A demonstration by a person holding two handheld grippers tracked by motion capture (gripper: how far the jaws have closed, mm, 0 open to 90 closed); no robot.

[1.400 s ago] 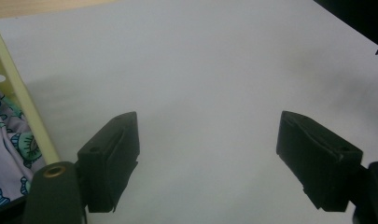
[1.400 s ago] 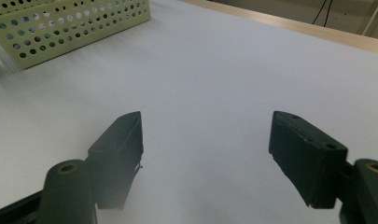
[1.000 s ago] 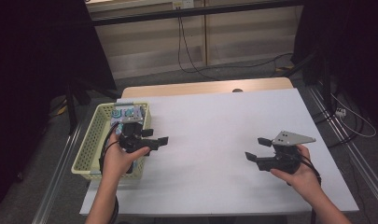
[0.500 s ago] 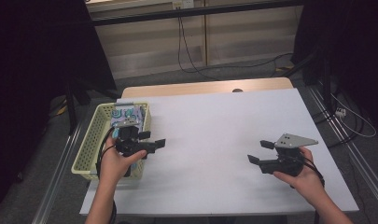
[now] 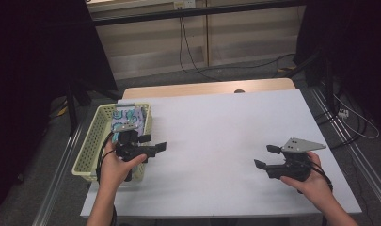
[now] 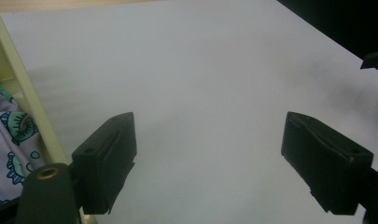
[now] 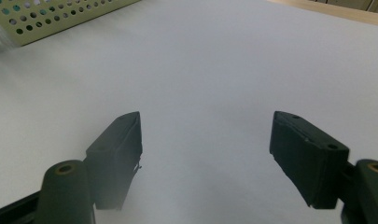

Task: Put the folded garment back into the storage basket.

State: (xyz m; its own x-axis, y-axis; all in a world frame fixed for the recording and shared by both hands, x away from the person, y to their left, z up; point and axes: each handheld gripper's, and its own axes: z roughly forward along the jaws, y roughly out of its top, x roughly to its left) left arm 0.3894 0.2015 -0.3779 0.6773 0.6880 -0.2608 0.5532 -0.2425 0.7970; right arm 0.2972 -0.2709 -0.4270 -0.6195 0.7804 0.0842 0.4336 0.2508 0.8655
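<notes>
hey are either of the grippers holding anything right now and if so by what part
Nothing is held. The left gripper and the right gripper both have their jaws wide apart over the bare white table; the patterned cloth lies in the basket.

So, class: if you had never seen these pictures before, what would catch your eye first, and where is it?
Probably the pale yellow-green basket at the table's left edge, with a patterned cloth of teal swirls lying in it. Next, the two black grippers held over the bare white table: the left gripper beside the basket, the right gripper near the right edge, both with jaws wide open and empty.

High view overhead facing forward, claw views low, close — sharing table [image 5: 216,122], basket [image 5: 91,141].
</notes>
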